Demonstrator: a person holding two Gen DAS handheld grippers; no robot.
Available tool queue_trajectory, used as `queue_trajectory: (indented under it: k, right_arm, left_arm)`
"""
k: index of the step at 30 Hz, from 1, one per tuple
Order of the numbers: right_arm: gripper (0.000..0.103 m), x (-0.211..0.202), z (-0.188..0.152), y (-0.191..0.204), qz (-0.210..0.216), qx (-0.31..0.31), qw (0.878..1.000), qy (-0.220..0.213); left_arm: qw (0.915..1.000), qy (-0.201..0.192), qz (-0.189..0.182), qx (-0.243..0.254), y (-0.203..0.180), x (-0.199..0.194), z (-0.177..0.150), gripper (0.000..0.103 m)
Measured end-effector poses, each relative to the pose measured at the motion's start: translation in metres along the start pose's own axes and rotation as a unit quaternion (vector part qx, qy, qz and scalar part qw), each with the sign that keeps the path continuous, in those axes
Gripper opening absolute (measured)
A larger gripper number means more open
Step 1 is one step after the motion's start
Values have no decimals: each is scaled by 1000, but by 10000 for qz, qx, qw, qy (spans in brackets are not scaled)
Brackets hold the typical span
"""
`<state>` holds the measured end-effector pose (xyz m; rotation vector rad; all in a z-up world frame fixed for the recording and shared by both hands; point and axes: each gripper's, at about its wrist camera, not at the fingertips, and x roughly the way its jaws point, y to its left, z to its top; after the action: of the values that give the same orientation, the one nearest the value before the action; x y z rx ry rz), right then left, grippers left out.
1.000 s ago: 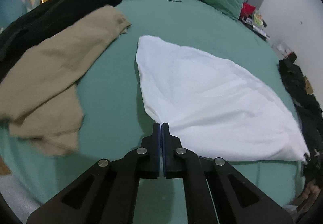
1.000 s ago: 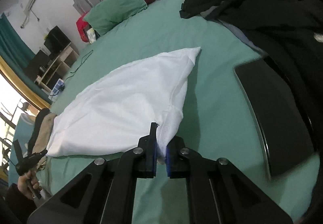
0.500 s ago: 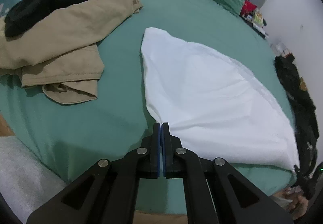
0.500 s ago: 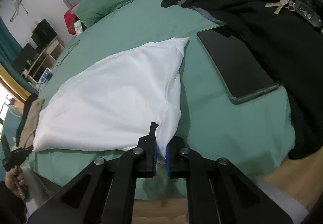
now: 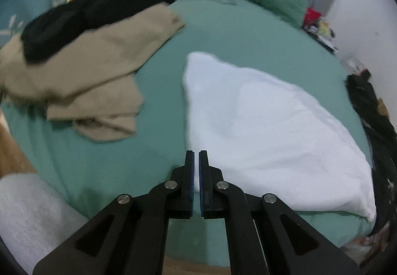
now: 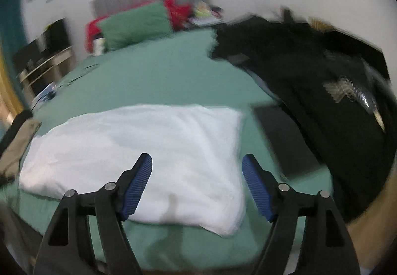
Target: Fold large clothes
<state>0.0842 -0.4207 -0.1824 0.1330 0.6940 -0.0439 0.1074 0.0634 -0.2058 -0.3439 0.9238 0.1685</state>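
My right claw [image 6: 197, 185] has just been opening; its ribbed blue pads [image 6: 136, 188] stand wide apart with nothing between them, hanging above the near edge of the white, soft-looking folded cloth [image 6: 153, 151]. My left claw [image 5: 196, 175] is pinched shut, and I judge from the white edge meeting its tips that it grips the near corner of the same cloth [image 5: 268, 131], though the pinch point itself is hidden.

The risk I see: with one corner let go and the other held, any pull from my left side could drag the cloth askew across the smooth green bedsheet [image 6: 153, 76] and spoil the fold. The cloth is thin and limp, so a released edge may slump or open by itself. It lies as a flat, rounded slab near the foot of the bed.

Further out, a beige, matte, crumpled garment [image 5: 82, 81] lies beyond the left claw, well apart from the cloth, with a black garment [image 5: 86, 17] on top of it. On my right lies a flat dark rectangular slab [image 6: 285, 136] and a heap of black clothing [image 6: 310, 71].
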Motion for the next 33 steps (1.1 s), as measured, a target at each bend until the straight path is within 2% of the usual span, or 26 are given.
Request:
queue_trajectory:
  k: [3,7,10,12,14,15,17,20,22,25,27,29,33]
  right_arm:
    - [75,19,5,32,345,-479,9982,121]
    - [75,50,0,65,778,-701,9932,499]
    - [75,72,-13,81,608,-908,9906,825]
    - [75,83,-25,82,524,-979,9876,1106]
    - [78,80,-33,80,485,-1029,9879,1050]
    - [79,79,-34,80,456,-1085,9872,1075]
    - [80,77,-36,76,454,-1087,9867,1116]
    - [80,67,-37,65,436,-793,9888,1190]
    - [80,50,-35,54,419,-382,9927,1068]
    - [86,24,-39,43,-37,-128,9967,803]
    - [88,15,-44,36,-124,138,9969,759]
    - [89,15,-49,23,-106,591,9943,886]
    - [89,21,-55,10,-250,848,9897,1126]
  left_arm:
    - [9989,-110,-273,360,-27,-5,2,2]
    - [9951,75,-727,664,-64,8,-2,3]
    - [9915,257,-1056,715,-83,25,-13,6]
    - [9921,556,-947,614,-87,43,-22,6]
    - [9917,730,-839,647,-85,55,-35,6]
    - [9922,555,-883,677,-84,52,-39,6]
    - [9918,493,-841,828,-85,48,-42,6]
    - [9918,571,-819,796,-84,42,-40,6]
    - [9922,552,-831,753,-81,35,-37,6]
    - [9922,382,-897,782,-81,21,-35,6]
    - [9915,296,-974,815,-85,13,-35,6]
    - [9905,248,-1046,861,-90,10,-32,6]
    - [9884,97,-1126,1013,-107,3,-31,10]
